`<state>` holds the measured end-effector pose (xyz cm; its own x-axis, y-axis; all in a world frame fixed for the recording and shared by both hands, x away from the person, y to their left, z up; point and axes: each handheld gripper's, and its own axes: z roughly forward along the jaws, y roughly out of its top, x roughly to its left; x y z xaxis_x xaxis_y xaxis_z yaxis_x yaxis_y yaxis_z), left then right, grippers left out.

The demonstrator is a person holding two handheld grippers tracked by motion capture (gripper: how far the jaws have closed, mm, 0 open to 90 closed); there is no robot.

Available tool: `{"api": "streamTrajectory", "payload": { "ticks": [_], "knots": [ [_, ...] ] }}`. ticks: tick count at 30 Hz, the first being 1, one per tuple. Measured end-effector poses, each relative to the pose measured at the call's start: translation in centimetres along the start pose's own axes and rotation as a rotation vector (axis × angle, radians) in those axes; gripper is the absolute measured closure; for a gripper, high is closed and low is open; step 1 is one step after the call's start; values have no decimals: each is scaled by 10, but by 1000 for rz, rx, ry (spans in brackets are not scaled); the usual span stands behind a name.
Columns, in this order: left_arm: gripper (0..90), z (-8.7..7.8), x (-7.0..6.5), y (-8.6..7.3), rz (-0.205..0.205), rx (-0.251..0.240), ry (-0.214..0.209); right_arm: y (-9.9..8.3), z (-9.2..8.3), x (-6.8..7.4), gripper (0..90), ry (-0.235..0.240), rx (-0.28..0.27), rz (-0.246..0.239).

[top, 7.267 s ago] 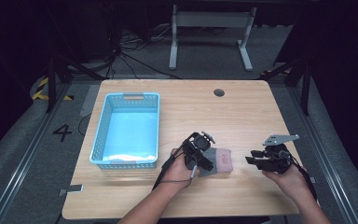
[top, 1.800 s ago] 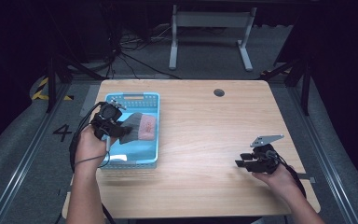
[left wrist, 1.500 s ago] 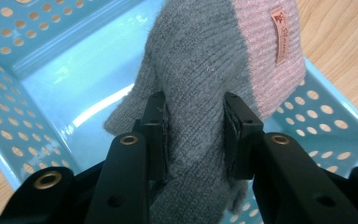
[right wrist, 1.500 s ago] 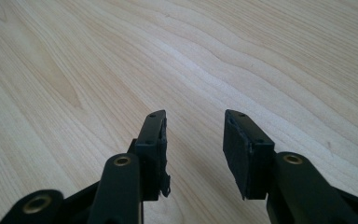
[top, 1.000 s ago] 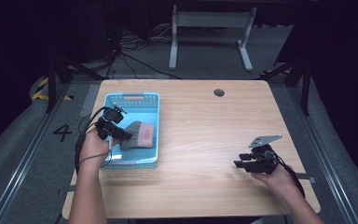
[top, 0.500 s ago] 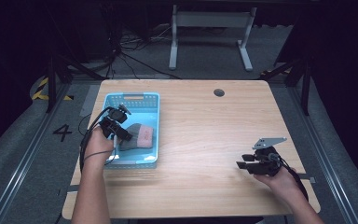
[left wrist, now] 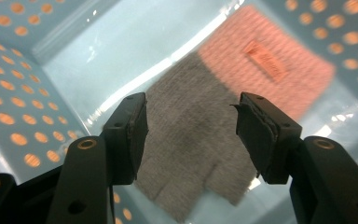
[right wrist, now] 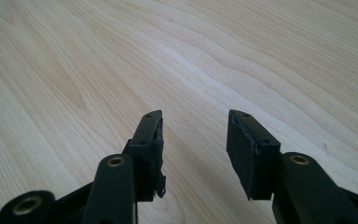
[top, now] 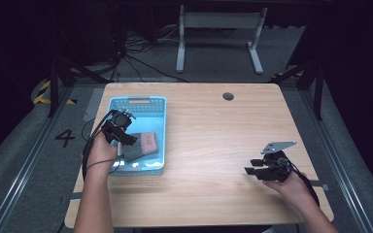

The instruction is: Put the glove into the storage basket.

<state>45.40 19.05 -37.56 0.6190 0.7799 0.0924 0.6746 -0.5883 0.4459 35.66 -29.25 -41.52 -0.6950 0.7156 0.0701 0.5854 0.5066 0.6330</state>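
A grey and pink knitted glove [top: 141, 144] lies on the floor of the blue perforated basket [top: 138, 101] at the table's left. My left gripper [top: 125, 139] hangs over the basket's left side, open, with the glove [left wrist: 200, 121] lying loose below its spread jaws and its pink cuff [left wrist: 279, 60] farther off. My right gripper [top: 255, 166] rests low near the table's right front, open, with bare wood [right wrist: 196, 70] between its jaws.
The wooden table [top: 213, 145] has a round cable hole [top: 228, 96] at the back. The basket wall [left wrist: 9, 70] rises close on the left of my left gripper. A metal stand [top: 218, 34] and cables sit on the floor behind the table.
The left gripper carried the glove from the table's middle into the basket, lowered it and opened, leaving the glove on the basket floor. The right gripper shifted only slightly.
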Motion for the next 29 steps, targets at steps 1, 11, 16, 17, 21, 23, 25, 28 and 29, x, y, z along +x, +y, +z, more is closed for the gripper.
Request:
{"api": "streamTrajectory", "payload": {
  "ticks": [1,11,16,17,21,23,25,28,29],
  "knots": [
    [436,-7,-3,0,4,-21,-7,1,0,0,567,1,-1,-2],
    [440,-60,-48,0,91,-166,-101,12,7,-1,564,19,-4,-28],
    [435,-73,-77,1,188,-186,-188,14,6,-3,559,20,-14,-36],
    [434,-74,-82,1,204,-188,-205,14,6,-4,559,17,-15,-34],
    [430,-82,-91,0,237,-197,-263,12,4,-6,558,10,-17,-28],
    [424,-85,-94,-1,238,-217,-302,12,3,-6,558,8,-19,-26],
    [422,-87,-94,-1,244,-228,-299,11,3,-5,558,5,-24,-28],
    [418,-88,-95,0,231,-228,-291,11,3,-6,551,4,-25,-29],
    [416,-88,-95,0,229,-229,-289,11,3,-7,545,0,-24,-26]
  ]
}}
